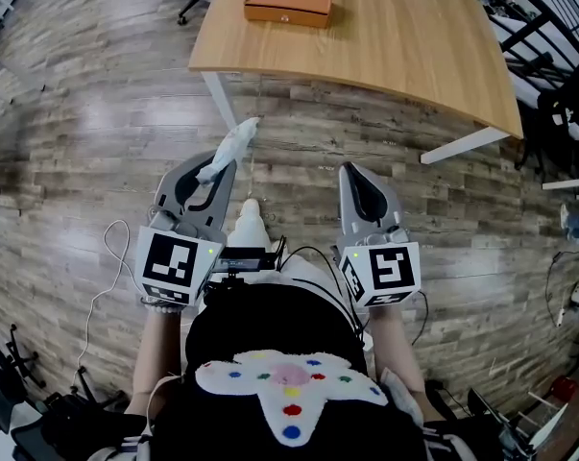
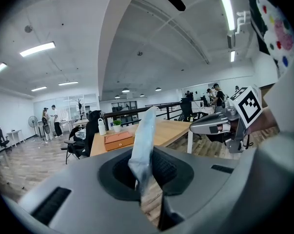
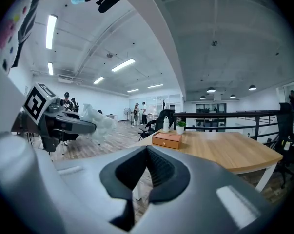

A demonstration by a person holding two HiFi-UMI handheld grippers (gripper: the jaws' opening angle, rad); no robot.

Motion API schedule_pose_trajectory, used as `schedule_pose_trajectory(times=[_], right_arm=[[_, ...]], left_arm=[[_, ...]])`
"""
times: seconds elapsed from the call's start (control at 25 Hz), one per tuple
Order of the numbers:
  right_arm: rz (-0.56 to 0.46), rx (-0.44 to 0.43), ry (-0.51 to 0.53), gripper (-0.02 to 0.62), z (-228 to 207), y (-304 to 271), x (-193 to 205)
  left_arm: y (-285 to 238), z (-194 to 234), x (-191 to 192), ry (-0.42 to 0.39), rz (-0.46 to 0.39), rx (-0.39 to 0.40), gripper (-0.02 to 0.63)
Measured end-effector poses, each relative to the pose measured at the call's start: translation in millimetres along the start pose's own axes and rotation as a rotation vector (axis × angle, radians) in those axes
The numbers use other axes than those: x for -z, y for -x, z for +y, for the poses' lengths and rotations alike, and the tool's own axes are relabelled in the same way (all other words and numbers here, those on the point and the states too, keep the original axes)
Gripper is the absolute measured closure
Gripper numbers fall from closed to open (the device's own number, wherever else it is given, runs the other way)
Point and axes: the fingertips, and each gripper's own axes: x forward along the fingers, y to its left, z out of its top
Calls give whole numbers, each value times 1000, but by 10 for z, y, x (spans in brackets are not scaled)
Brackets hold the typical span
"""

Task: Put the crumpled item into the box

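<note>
Tightly in left gripper (image 1: 216, 171): crumpled item (image 1: 234, 146)

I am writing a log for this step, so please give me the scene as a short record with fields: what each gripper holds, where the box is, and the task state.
left gripper: shut on the crumpled item, a whitish wad sticking out past the jaws
right gripper: shut, nothing between the jaws
box: orange-brown, on the wooden table, apart from both grippers
task state: crumpled item not yet in the box; both grippers are over the plank floor, short of the table
</note>
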Motion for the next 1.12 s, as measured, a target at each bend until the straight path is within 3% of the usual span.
schedule_pose_trajectory(times=[0.48, 1.12], right_arm=[[2, 19, 7, 588, -109, -352, -6], [36, 70, 23, 587, -576, -1573, -251]], left_arm=[[-407, 172, 9, -8, -6, 45, 557], [-1604, 1012, -265, -7, -16, 107, 557]])
